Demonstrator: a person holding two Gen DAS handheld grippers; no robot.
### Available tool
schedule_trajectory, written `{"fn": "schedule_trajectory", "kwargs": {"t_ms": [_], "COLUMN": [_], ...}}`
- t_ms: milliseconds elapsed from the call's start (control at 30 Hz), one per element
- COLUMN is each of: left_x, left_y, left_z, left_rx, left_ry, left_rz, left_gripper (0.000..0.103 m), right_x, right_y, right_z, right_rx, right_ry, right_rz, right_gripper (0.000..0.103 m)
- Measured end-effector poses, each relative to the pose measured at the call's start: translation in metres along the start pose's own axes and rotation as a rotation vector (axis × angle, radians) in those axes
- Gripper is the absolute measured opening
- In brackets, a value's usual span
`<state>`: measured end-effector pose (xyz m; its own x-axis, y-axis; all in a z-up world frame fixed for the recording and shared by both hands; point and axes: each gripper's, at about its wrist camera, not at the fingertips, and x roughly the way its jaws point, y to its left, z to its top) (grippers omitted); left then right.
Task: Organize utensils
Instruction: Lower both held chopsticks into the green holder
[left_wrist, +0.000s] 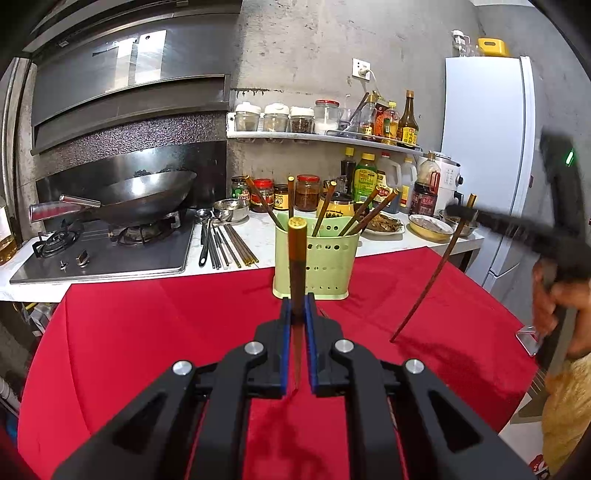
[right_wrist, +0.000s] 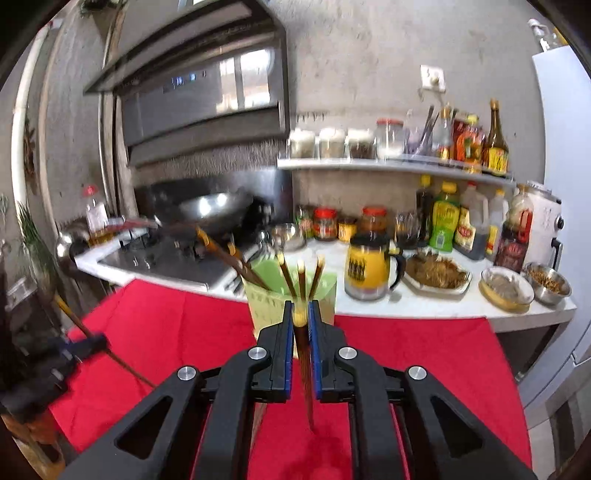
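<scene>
A pale green perforated utensil holder (left_wrist: 325, 258) stands at the far edge of the red cloth, with several brown chopsticks leaning in it. My left gripper (left_wrist: 297, 301) is shut on a brown chopstick with a gold end (left_wrist: 297, 254), held upright just short of the holder. At the right of this view my right gripper (left_wrist: 460, 214) shows blurred, holding a second chopstick (left_wrist: 432, 273) above the cloth. In the right wrist view my right gripper (right_wrist: 300, 308) is shut on that chopstick (right_wrist: 304, 369), with the holder (right_wrist: 266, 306) right behind its tips. The left gripper (right_wrist: 88, 345) appears at the left edge.
The red cloth (left_wrist: 166, 332) covers a round table. Behind it a white counter carries a gas hob with a wok (left_wrist: 144, 195), loose metal utensils (left_wrist: 225, 243), sauce jars, bottles, a yellow mug (right_wrist: 369, 266) and food dishes. A white fridge (left_wrist: 487, 147) stands right. A person's hand (left_wrist: 550, 302) is at the right edge.
</scene>
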<state>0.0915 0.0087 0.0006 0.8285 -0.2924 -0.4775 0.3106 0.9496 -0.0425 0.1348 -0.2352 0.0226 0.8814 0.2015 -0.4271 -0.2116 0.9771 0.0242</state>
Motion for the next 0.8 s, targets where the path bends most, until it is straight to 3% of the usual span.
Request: {"fn": "schedule_trajectory", "kwargs": {"t_ms": [200, 367, 567, 700, 800], "left_x": [0.002, 0.000, -0.007, -0.014, 0.000], "left_y": [-0.003, -0.006, -0.014, -0.020, -0.025], "left_z": [0.004, 0.024, 0.088, 0.135, 0.163], "left_rx": [0.019, 0.039, 0.066, 0.065, 0.071], "left_ry": [0.002, -0.033, -0.184, -0.318, -0.358], "left_rz": [0.003, -0.010, -0.011, -0.041, -0.054], "left_gripper": [0.007, 0.007, 0.007, 0.007, 0.007], "right_x": [-0.006, -0.018, -0.023, -0.022, -0.009], "right_y": [-0.003, -0.007, -0.024, -0.029, -0.028], "right_z": [-0.007, 0.008, 0.051, 0.081, 0.103], "right_rx": [0.017, -0.014, -0.021, -0.013, -0.005], "right_ry": [-0.029, -0.089, -0.209, -0.307, -0.345], "right_rz": [-0.021, -0.066, -0.120, -0.112, -0.087], "right_gripper": [0.007, 0.007, 0.007, 0.007, 0.007]}}
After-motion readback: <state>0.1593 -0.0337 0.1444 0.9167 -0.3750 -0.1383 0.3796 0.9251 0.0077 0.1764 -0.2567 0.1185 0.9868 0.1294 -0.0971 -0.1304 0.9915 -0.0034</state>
